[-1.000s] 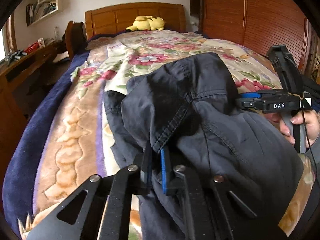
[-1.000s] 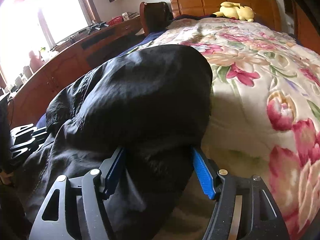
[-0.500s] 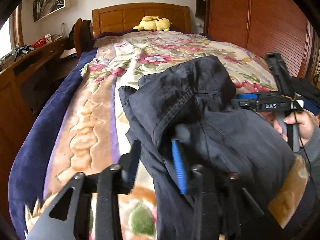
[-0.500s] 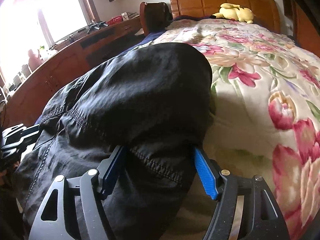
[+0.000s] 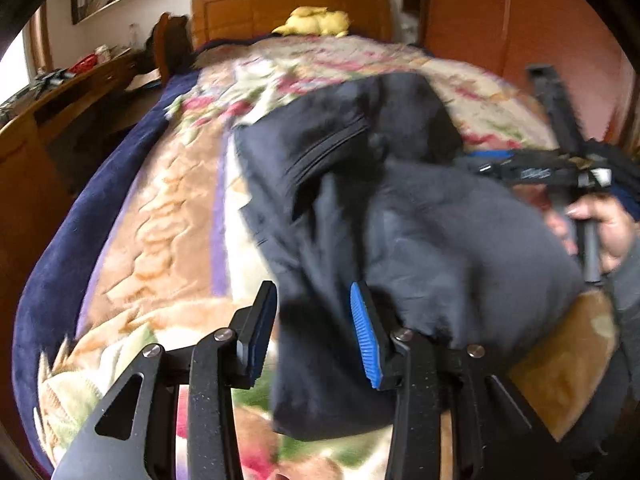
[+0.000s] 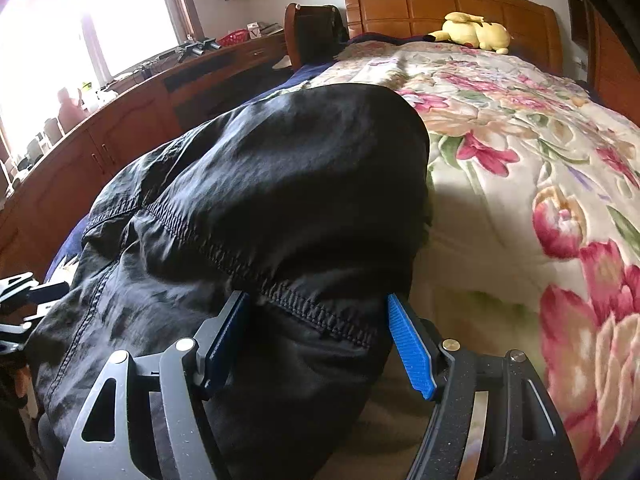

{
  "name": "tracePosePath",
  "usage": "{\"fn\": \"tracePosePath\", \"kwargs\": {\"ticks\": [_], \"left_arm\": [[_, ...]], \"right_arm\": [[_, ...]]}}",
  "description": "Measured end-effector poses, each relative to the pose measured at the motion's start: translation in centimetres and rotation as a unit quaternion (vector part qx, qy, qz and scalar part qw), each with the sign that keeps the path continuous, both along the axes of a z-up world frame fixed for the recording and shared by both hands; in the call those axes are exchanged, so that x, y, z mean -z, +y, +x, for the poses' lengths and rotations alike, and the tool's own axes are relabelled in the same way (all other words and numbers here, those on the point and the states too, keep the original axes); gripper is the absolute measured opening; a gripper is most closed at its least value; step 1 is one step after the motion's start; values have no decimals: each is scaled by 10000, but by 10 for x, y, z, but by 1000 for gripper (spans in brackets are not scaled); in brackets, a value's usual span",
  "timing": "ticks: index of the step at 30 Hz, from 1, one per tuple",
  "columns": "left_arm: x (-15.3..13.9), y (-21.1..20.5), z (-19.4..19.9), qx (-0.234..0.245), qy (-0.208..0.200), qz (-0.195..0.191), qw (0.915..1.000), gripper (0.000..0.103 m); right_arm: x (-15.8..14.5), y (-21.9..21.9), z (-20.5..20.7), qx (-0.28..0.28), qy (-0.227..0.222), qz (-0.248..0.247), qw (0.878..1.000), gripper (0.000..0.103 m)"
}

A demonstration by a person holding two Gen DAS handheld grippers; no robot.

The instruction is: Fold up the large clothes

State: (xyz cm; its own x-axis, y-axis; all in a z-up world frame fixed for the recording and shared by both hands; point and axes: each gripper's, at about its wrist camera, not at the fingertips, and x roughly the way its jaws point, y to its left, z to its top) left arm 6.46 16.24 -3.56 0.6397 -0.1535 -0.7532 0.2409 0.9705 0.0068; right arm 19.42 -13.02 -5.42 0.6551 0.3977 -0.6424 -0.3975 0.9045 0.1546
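Dark crumpled nylon jacket (image 6: pixel 256 208) heaped on floral bedspread (image 6: pixel 540 152). Left hand-held gripper (image 5: pixel 314 336) and right hand-held gripper (image 6: pixel 320 340) both spread apart, cloth between pads, unclamped. Step: re-gripping. Next: find hem, pinch, spread flat.

Motion blur smears the dark jacket (image 5: pixel 400 200) seams.

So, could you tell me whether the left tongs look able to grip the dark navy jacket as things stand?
Probably yes. The left tongs are open, and a fold of the dark navy jacket already hangs between the blue pads, with nothing in the way.
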Motion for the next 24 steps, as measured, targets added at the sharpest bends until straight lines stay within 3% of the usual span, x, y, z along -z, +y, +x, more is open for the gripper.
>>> {"fn": "tracePosePath", "kwargs": {"ticks": [7,15,16,20,24], "left_arm": [[22,6,15,-13,310,-171,9994,42],[33,10,36,25,654,-617,9959,42],[33,11,37,57,675,-719,9951,40],[31,1,34,420,606,-820,9939,12],[23,-5,27,441,332,-702,9960,7]], "right_arm": [[4,-2,5,-2,52,-94,9999,78],[13,-4,22,-160,405,204,9988,82],[13,-4,24,-193,455,250,9985,82],[18,-3,33,-383,578,432,9967,80],[19,0,33,-598,576,472,9954,61]]}}
